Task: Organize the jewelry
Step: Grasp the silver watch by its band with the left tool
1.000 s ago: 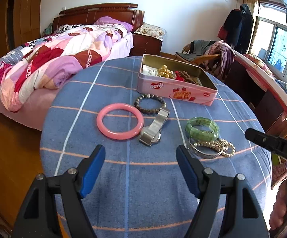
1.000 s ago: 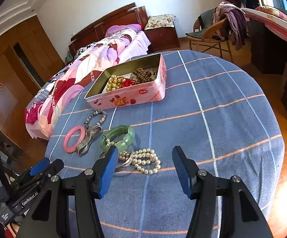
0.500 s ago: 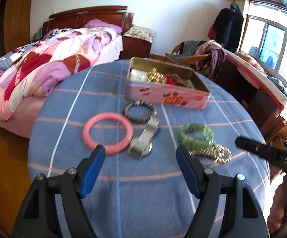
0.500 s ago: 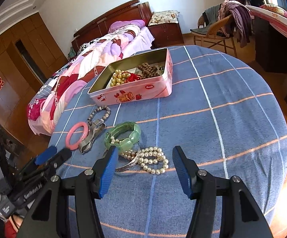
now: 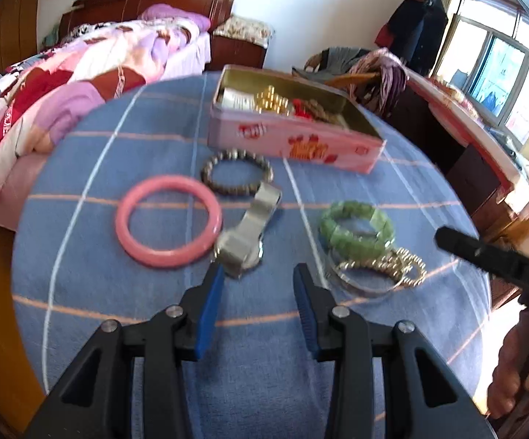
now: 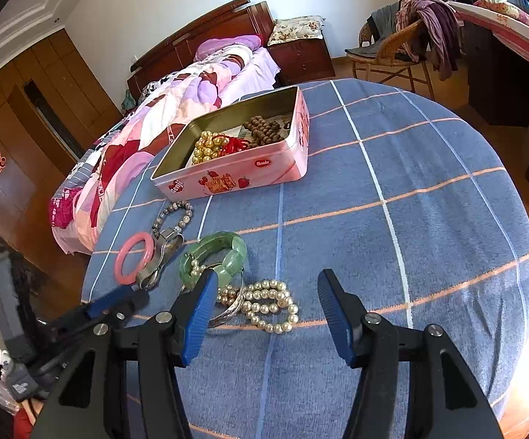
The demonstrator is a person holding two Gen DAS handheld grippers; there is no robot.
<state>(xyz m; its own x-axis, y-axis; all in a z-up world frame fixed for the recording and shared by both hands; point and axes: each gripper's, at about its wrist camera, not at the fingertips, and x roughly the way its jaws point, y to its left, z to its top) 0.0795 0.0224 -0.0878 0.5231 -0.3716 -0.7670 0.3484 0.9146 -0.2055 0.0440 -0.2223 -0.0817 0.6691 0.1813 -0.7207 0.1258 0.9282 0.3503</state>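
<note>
Left wrist view: the left gripper (image 5: 259, 285) has advanced toward the silver metal-band wristwatch (image 5: 244, 234) beside the smooth pink ring bangle (image 5: 169, 221); its jaws are closing, narrower than a second ago, with nothing between them yet.
Meaning: the watch looks like the next pick for the open pink biscuit tin (image 5: 293, 142).
Right wrist view: the right gripper (image 6: 264, 301) hangs half-open and empty, unchanged, over the white pearl bead bracelet (image 6: 271, 305), near the green jade-like bracelet (image 6: 215, 256).

right hand-held gripper (image 6: 264, 312): jaws apart | over pearl bracelet (image 6: 269, 305) | pink tin (image 6: 242, 175) beyond
</note>
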